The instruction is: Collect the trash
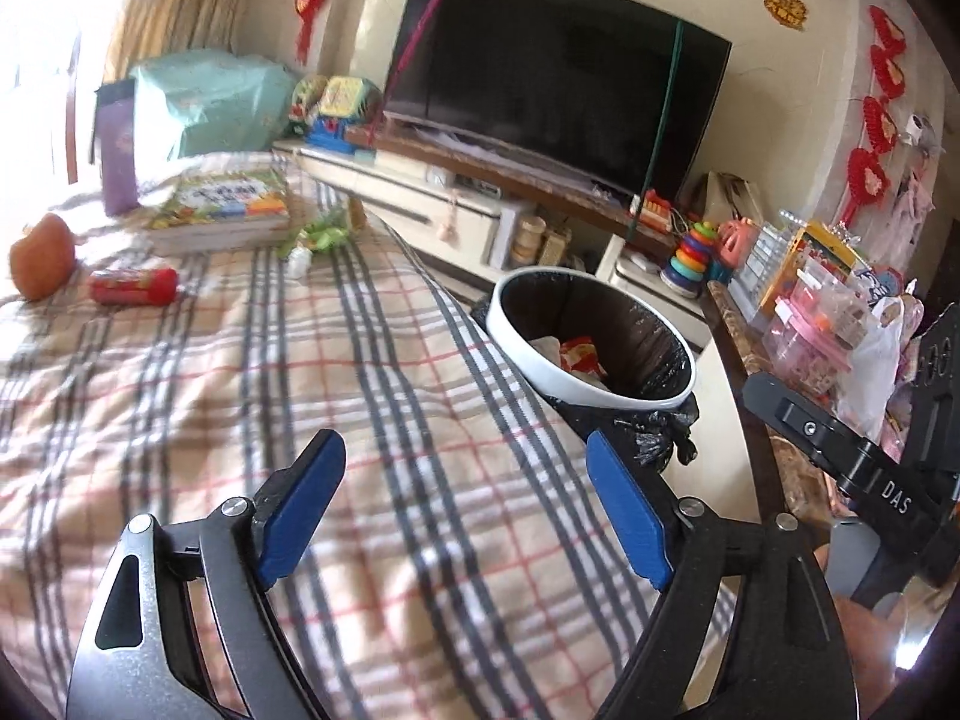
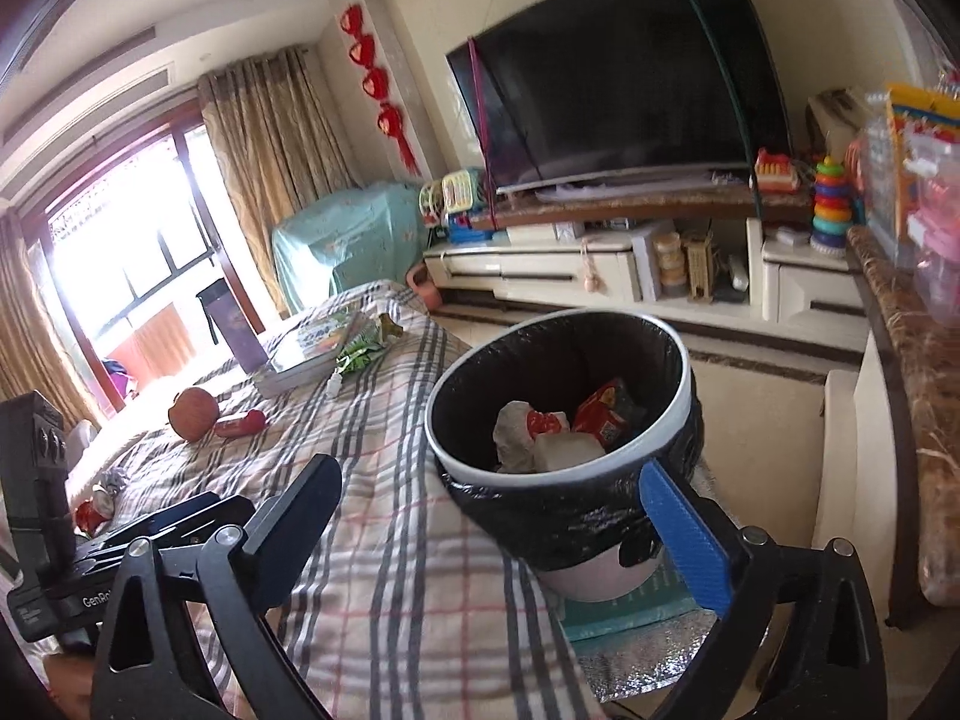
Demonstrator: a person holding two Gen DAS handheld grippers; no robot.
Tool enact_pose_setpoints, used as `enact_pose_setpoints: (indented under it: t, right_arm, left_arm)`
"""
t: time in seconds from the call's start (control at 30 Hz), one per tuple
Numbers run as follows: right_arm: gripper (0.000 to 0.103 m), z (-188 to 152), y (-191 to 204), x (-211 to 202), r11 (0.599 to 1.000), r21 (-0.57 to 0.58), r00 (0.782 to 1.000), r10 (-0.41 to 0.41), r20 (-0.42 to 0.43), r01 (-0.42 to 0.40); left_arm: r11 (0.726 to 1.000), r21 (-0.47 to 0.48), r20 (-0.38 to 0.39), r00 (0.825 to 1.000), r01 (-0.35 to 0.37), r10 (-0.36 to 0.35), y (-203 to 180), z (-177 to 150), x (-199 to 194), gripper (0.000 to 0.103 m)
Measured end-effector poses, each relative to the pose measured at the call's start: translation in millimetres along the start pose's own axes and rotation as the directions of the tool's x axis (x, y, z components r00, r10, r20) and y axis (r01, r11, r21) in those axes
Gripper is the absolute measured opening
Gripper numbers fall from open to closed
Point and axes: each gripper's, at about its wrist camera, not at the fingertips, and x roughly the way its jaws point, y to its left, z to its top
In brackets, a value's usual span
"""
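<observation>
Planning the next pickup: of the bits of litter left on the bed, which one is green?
The crumpled green wrapper beside the stack of books. The red packet lies nearer the orange fruit, and the small white scrap is pale.

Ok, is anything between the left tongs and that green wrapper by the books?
Nothing visible. The left tongs are open over bare plaid blanket, and the green wrapper lies beyond, beside the books. The red tube sits off to the left.

Plaid bed [image 1: 252, 396] surface lies open ahead of both hand-held grippers as far as the books [image 1: 225, 210] and red packet [image 1: 133, 287], while the bin [image 2: 558, 414] stands beside the bed edge, seemingly touching it.
</observation>
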Motion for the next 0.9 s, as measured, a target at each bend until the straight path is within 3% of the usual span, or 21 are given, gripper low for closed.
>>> enact_pose_setpoints:
  t: [0.2, 0.33, 0.57, 0.9]
  right_arm:
    - [0.103, 6, 17, -38, 0.996, -0.07, 0.99, -0.048, 0.132, 0.058]
    - [0.103, -3, 27, -54, 0.986, -0.112, 0.969, -0.099, 0.228, 0.127]
    - [0.103, -31, 27, -44, 0.974, -0.15, 0.967, -0.136, 0.217, 0.17]
    - [0.103, -43, 24, -46, 0.973, -0.149, 0.965, -0.14, 0.222, 0.175]
  left_arm:
    - [1.0, 0.002, 0.131, 0.991, -0.027, 0.027, 2, -11, -41, 0.095]
    - [0.996, 0.015, 0.226, 0.97, -0.093, 0.087, 0, -19, -62, 0.103]
    - [0.981, 0.04, 0.28, 0.945, -0.188, 0.17, -3, -39, -67, 0.103]
    - [0.966, 0.051, 0.29, 0.929, -0.255, 0.23, -3, -56, -70, 0.103]
